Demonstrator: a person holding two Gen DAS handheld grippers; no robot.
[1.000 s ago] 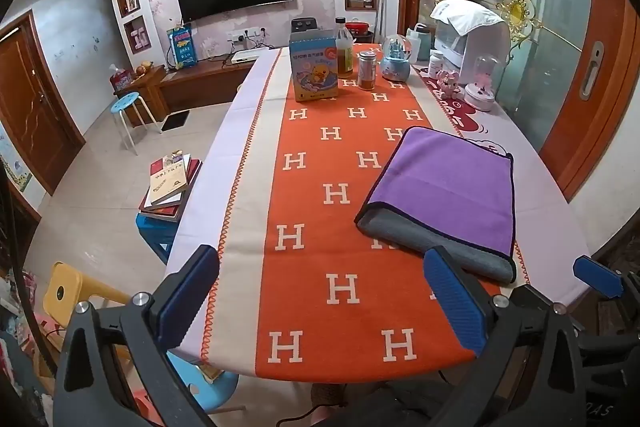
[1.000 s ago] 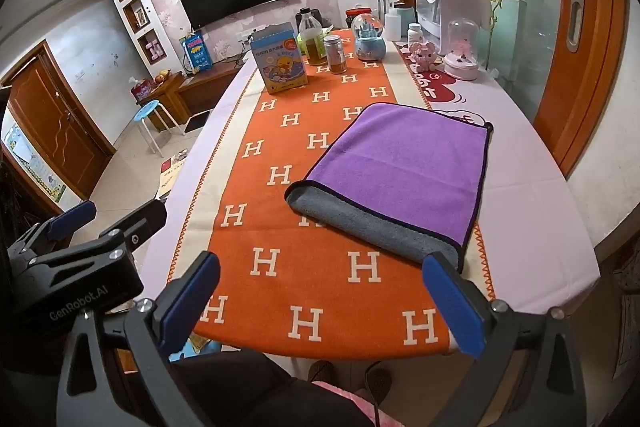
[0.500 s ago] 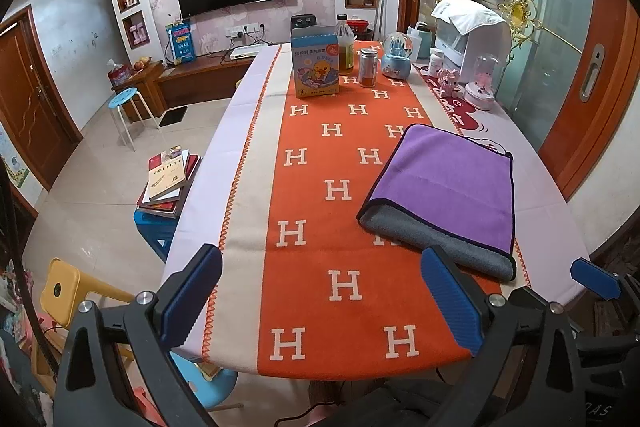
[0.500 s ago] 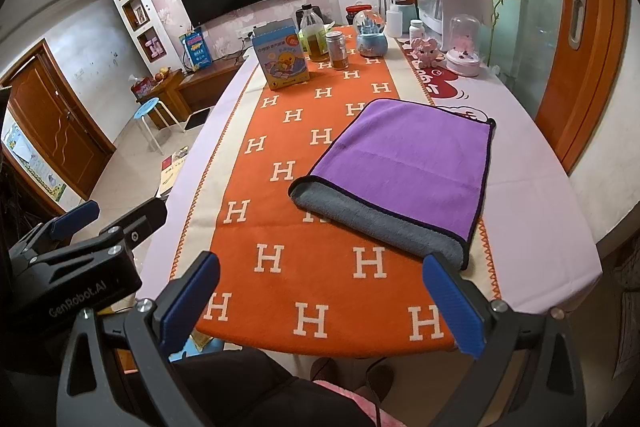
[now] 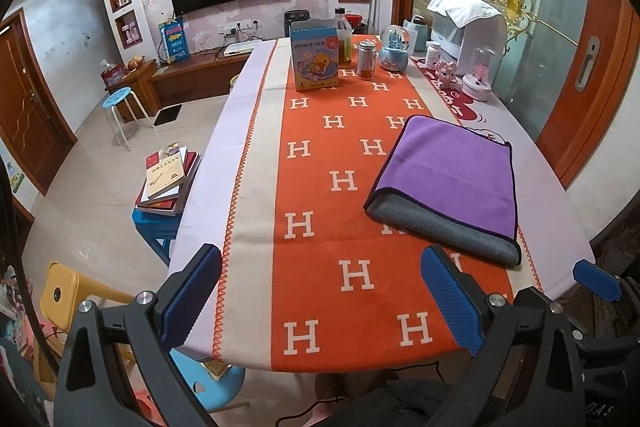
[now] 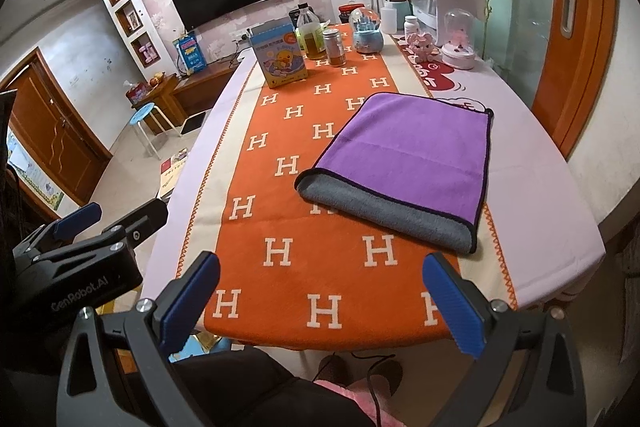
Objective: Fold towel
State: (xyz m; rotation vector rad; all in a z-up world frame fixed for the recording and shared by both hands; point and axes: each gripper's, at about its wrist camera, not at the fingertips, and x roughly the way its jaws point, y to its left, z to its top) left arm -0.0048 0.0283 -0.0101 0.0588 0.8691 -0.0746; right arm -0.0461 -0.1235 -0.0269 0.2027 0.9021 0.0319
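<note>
Folded purple-and-grey microfibre towel (image 6: 404, 163) lying flat right of centre, half on the orange H-patterned runner (image 6: 280, 251), half on the pale lilac cloth of the bench (image 6: 560, 227), grey underlayer showing along its near edge. Left gripper (image 5: 320, 301) at bottom of frame, blue pads spread wide, holding nothing. Right gripper (image 6: 320, 301) likewise spread, empty, low near the bench edge. Blue duck-printed carton (image 6: 282, 53) upright at upper centre.

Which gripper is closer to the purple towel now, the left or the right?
Right. The right gripper is open, at the table's near edge almost in front of the towel. The left gripper, also open, sits further to the left; the towel lies ahead to its right.
</note>
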